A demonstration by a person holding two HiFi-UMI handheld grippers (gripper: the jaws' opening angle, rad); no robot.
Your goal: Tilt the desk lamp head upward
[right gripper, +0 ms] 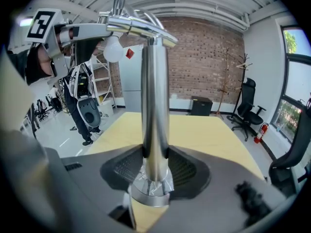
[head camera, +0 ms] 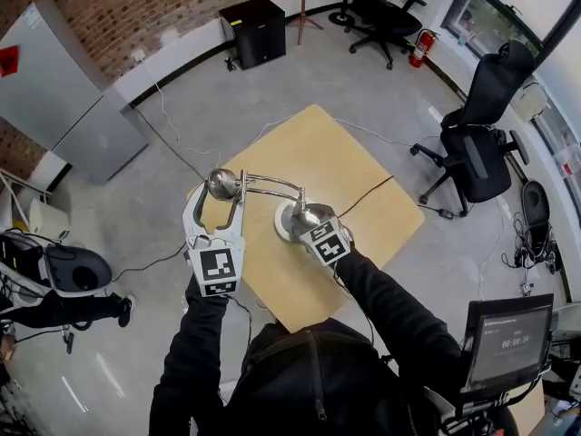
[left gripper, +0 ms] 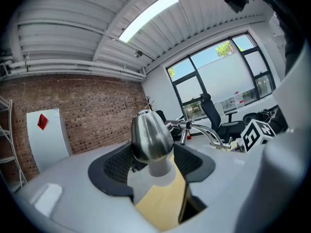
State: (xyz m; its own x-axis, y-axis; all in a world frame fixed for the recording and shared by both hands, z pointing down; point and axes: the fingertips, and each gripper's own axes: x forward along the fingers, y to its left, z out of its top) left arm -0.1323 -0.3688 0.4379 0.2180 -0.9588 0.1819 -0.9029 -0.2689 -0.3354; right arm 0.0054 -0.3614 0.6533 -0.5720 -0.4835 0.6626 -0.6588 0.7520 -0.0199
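Head view: the desk lamp [head camera: 272, 189] stands on a light wooden table [head camera: 363, 175], its round base [head camera: 289, 225] near the table's middle. The left gripper [head camera: 221, 189] reaches to the lamp head [head camera: 221, 183] at the end of the curved lamp arm [head camera: 272, 185]. The right gripper [head camera: 304, 218] sits at the base.

Left gripper view: the left gripper [left gripper: 153, 161] has its jaws closed on the brushed-metal lamp head [left gripper: 149, 135], one dark pad on each side. The white bulb [left gripper: 163, 171] points down toward the table [left gripper: 163, 203].

Right gripper view: the right gripper [right gripper: 154, 166] has its jaws clamped on the upright chrome post [right gripper: 155, 106], just above the base [right gripper: 150, 194]. The bulb [right gripper: 112, 50] shows at upper left.
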